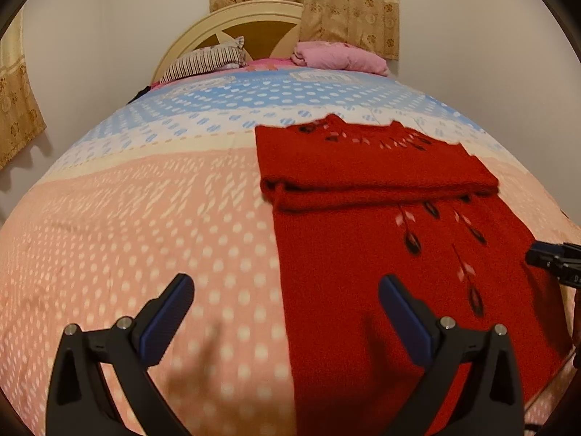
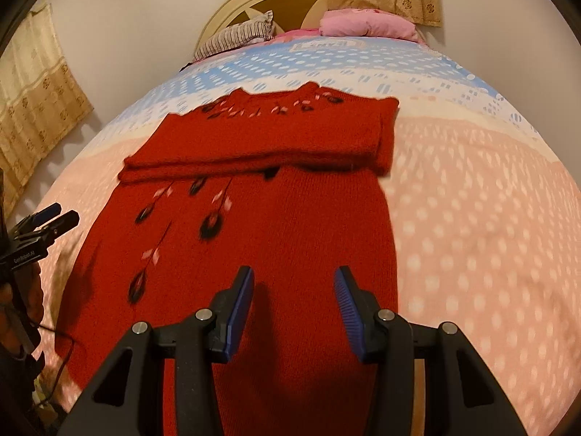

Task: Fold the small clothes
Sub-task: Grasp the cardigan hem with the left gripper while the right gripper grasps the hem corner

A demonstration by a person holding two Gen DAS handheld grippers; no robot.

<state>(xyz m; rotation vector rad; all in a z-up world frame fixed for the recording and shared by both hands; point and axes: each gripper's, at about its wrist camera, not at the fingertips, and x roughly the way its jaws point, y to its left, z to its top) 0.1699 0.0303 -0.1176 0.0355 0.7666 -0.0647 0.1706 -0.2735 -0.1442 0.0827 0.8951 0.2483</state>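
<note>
Lettering on the left gripper body is too blurred to read. Red knitted sweater, its sleeves folded across the chest, lies on the dotted bedspread. Both grippers hover empty, jaws apart; the right gripper hangs over the hem. 2 pillows lie by the headboard.

Domestic bedroom: bed with dotted bedspread, arched headboard, pillows, and floral curtains against plain walls.
</note>
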